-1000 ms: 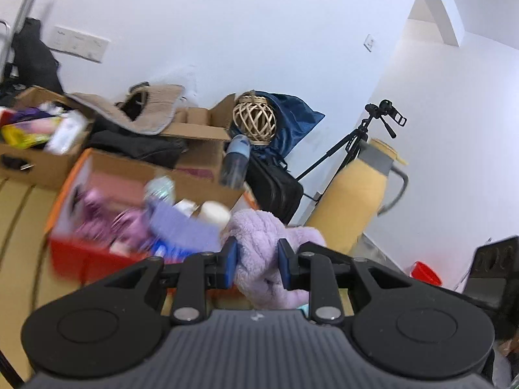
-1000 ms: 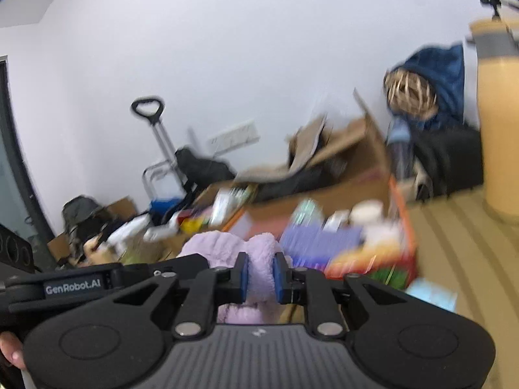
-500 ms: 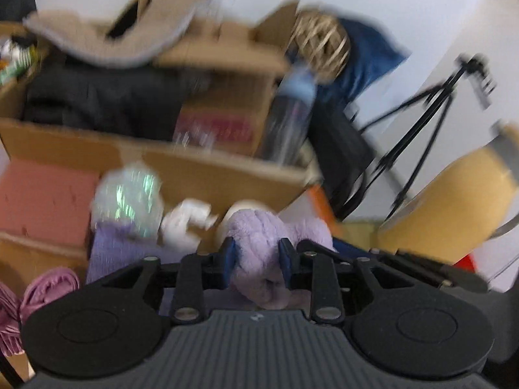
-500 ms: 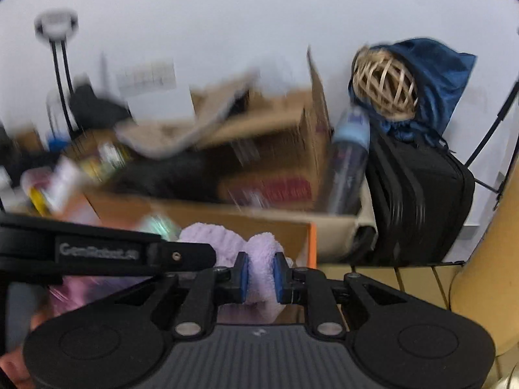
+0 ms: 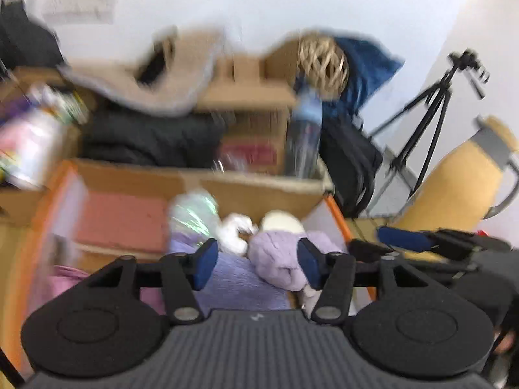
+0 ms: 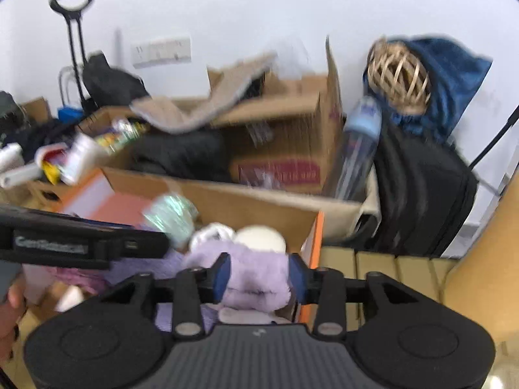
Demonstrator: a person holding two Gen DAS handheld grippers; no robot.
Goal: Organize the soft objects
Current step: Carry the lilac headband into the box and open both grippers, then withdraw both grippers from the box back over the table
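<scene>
While your left claw (image 5: pixel 254 262) gapes wide, your right claw (image 6: pixel 259 277) spreads too, its pads flanking the purple towel (image 6: pixel 256 275), which lies in the orange box (image 6: pixel 313 236) by its right wall.

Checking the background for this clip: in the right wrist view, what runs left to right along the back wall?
Black trolley handle → white wall socket plate → tall brown cardboard box → woven rattan ball → dark blue cloth bag.
</scene>
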